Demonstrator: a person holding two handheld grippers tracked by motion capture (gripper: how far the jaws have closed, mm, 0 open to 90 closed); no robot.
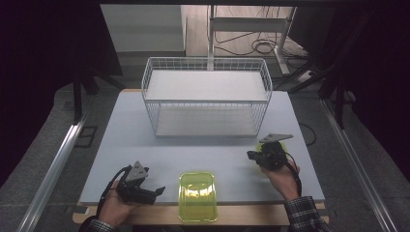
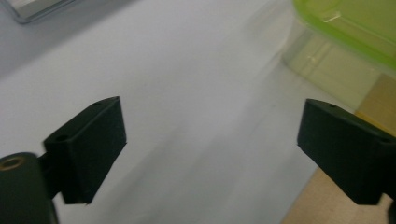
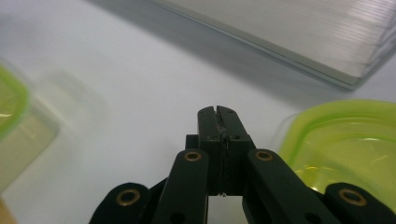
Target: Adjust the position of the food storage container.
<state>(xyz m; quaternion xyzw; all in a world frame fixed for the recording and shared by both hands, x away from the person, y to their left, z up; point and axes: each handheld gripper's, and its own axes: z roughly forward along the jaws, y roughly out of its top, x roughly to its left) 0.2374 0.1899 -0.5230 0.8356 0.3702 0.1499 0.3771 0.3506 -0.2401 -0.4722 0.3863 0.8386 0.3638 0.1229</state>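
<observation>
From above, the left gripper [image 1: 157, 191] sits near the table's [image 1: 121, 145] front edge, jaws apart and holding nothing, pointing at a green container [image 1: 197, 195] just beside it that overhangs that edge. The right gripper [image 1: 250, 155] hovers ahead of the wire basket [image 1: 205, 96], bare tabletop between them.

In the left gripper view, the container [image 2: 345, 32] lies beyond the right jaw, past open table.

In the right gripper view, the jaws are pressed together on nothing; a second green container [image 3: 345, 140], perhaps a lid, lies just beside them.
</observation>
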